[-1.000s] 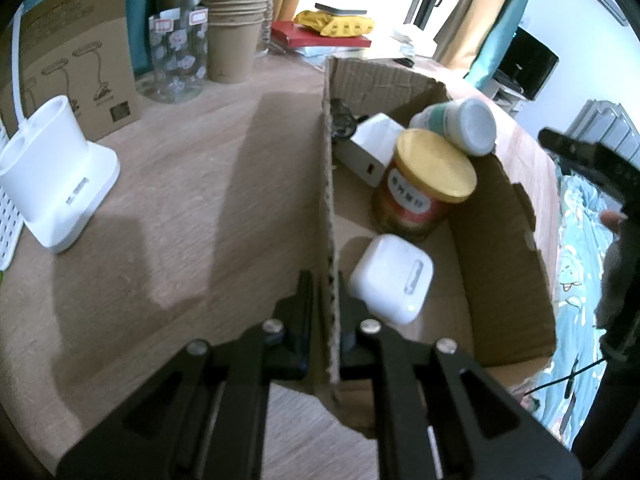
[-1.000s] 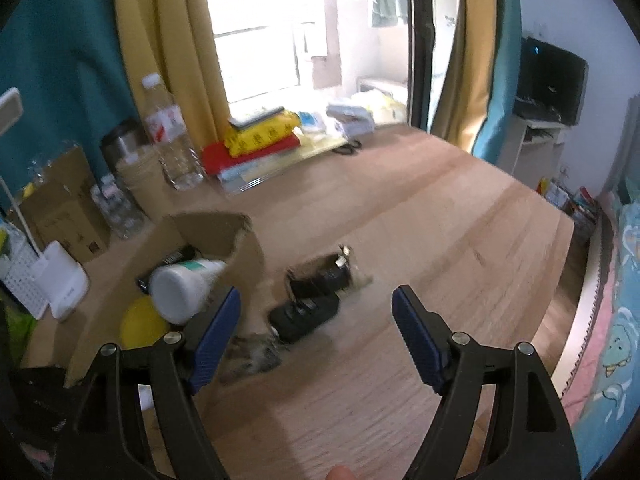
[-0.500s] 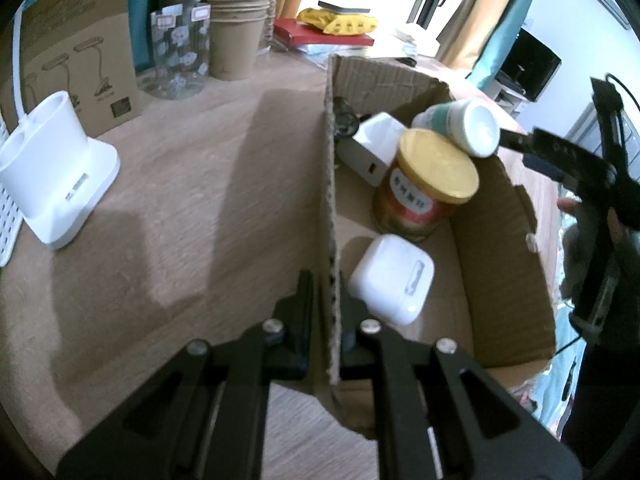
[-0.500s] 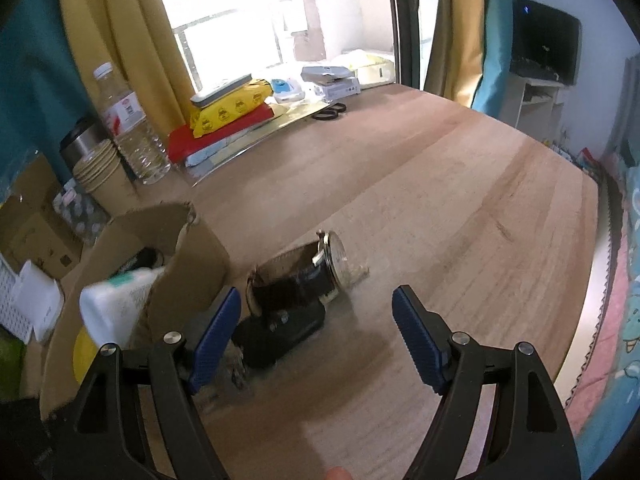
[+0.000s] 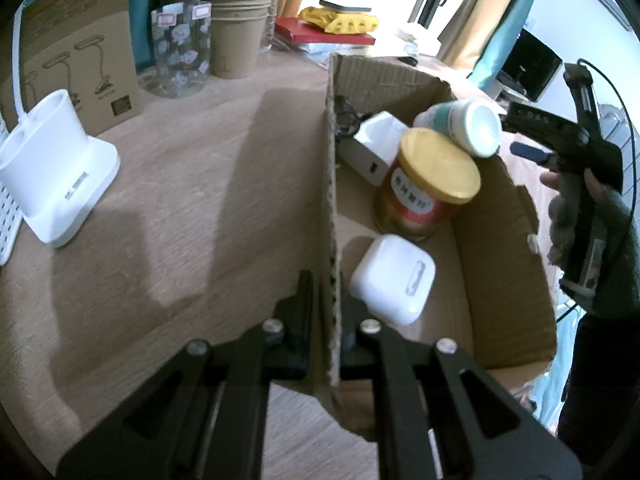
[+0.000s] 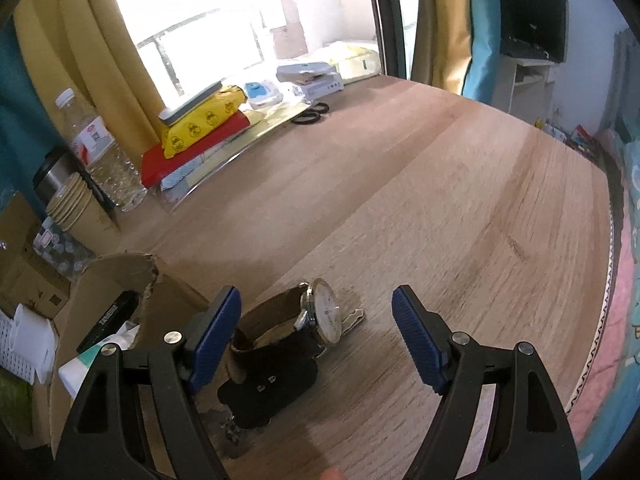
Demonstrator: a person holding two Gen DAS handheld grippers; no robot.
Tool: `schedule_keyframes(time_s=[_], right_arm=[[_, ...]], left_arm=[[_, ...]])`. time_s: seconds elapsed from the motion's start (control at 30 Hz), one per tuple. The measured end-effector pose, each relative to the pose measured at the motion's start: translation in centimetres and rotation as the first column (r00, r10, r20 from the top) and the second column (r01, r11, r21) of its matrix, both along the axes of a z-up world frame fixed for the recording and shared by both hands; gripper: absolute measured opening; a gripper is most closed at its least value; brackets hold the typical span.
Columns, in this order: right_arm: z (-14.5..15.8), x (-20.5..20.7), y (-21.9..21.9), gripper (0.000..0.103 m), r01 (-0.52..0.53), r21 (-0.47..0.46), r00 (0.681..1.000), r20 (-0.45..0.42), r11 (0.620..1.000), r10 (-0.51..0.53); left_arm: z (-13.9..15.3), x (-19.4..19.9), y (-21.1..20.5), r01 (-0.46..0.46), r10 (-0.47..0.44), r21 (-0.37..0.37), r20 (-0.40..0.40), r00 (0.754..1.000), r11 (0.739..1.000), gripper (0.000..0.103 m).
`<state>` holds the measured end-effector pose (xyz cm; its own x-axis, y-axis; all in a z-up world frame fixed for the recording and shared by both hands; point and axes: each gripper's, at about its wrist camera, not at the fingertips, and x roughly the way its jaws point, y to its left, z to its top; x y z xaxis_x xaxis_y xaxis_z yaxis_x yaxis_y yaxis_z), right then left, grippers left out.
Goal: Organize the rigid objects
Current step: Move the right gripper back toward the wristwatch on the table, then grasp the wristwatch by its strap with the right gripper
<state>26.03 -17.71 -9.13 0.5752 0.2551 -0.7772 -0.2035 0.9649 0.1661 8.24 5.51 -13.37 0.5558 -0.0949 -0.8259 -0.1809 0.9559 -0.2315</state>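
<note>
Down at the bottom of the left wrist view, the left gripper [image 5: 330, 316] is clamped narrow on the near wall of the cardboard box [image 5: 508, 264], one finger outside, one inside, pinning it to the wooden table [image 5: 180, 200]. Four things already sit inside: a white earbud case [image 5: 394, 280] low in the middle, a gold-lidded tin [image 5: 430, 184] above it, a white bottle [image 5: 466, 126] lying tipped against the tin, and a white charger block [image 5: 374, 146] toward the upper left corner. Something dark hides behind the charger; I can't make it out. At the right edge the right gripper [image 5: 532, 152] shows from the side, in a person's sleeved hand [image 5: 576, 216], beyond the box wall.

Over to the right wrist view: the right gripper [image 6: 316, 336] is spread wide, blue pads [image 6: 216, 332] empty, nothing between them touched. Dead centre, just past the pads, lies a wristwatch [image 6: 320, 312] on its side, white dial facing right, brown strap curling left. Below it, nearer the bottom, is a black key fob [image 6: 268, 392] with something small and metallic at its lower end. The box corner sits at lower left, just beside both.

So, well along by my reckoning: four in, at least the watch and fob left on the table, watch looking like the next pick.
</note>
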Motion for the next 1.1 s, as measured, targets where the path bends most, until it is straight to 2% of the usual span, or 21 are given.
schedule_keyframes(time_s=[0.07, 0.2, 0.27, 0.33, 0.6, 0.67, 0.8, 1.1], right_arm=[[-0.2, 0.1, -0.1, 0.080, 0.002, 0.008, 1.000, -0.007, 1.000, -0.002], [-0.6, 0.2, -0.2, 0.069, 0.006, 0.020, 1.000, -0.023, 1.000, -0.005], [-0.7, 0.3, -0.2, 0.068, 0.006, 0.033, 0.999, -0.031, 0.999, -0.005], [-0.9, 0.3, -0.3, 0.055, 0.007, 0.041, 0.999, -0.041, 0.999, -0.005], [-1.0, 0.6, -0.3, 0.035, 0.008, 0.069, 0.999, -0.051, 0.998, -0.004], [-1.1, 0.6, -0.3, 0.026, 0.008, 0.078, 0.998, -0.059, 0.997, -0.003], [-1.3, 0.7, -0.5, 0.019, 0.014, 0.091, 0.998, -0.063, 0.996, -0.009], [-1.1, 0.4, -0.7, 0.012, 0.009, 0.089, 0.999, -0.037, 0.996, -0.006]], left_arm=[[0.0, 0.0, 0.0, 0.001, -0.001, 0.002, -0.001, 1.000, 1.000, 0.009], [0.0, 0.1, 0.0, 0.001, -0.001, 0.003, -0.004, 1.000, 1.000, 0.009], [0.0, 0.1, 0.0, 0.001, -0.001, 0.003, -0.004, 1.000, 1.000, 0.009], [0.0, 0.1, 0.0, 0.001, -0.001, 0.004, -0.004, 1.000, 1.000, 0.009], [0.0, 0.1, 0.0, 0.001, -0.001, 0.007, -0.007, 1.000, 1.000, 0.009], [0.0, 0.2, 0.0, 0.002, -0.002, 0.007, -0.007, 1.000, 1.000, 0.009], [0.0, 0.2, 0.0, 0.002, -0.002, 0.007, -0.007, 1.000, 1.000, 0.009], [0.0, 0.2, 0.0, 0.001, -0.001, 0.006, -0.007, 1.000, 1.000, 0.009]])
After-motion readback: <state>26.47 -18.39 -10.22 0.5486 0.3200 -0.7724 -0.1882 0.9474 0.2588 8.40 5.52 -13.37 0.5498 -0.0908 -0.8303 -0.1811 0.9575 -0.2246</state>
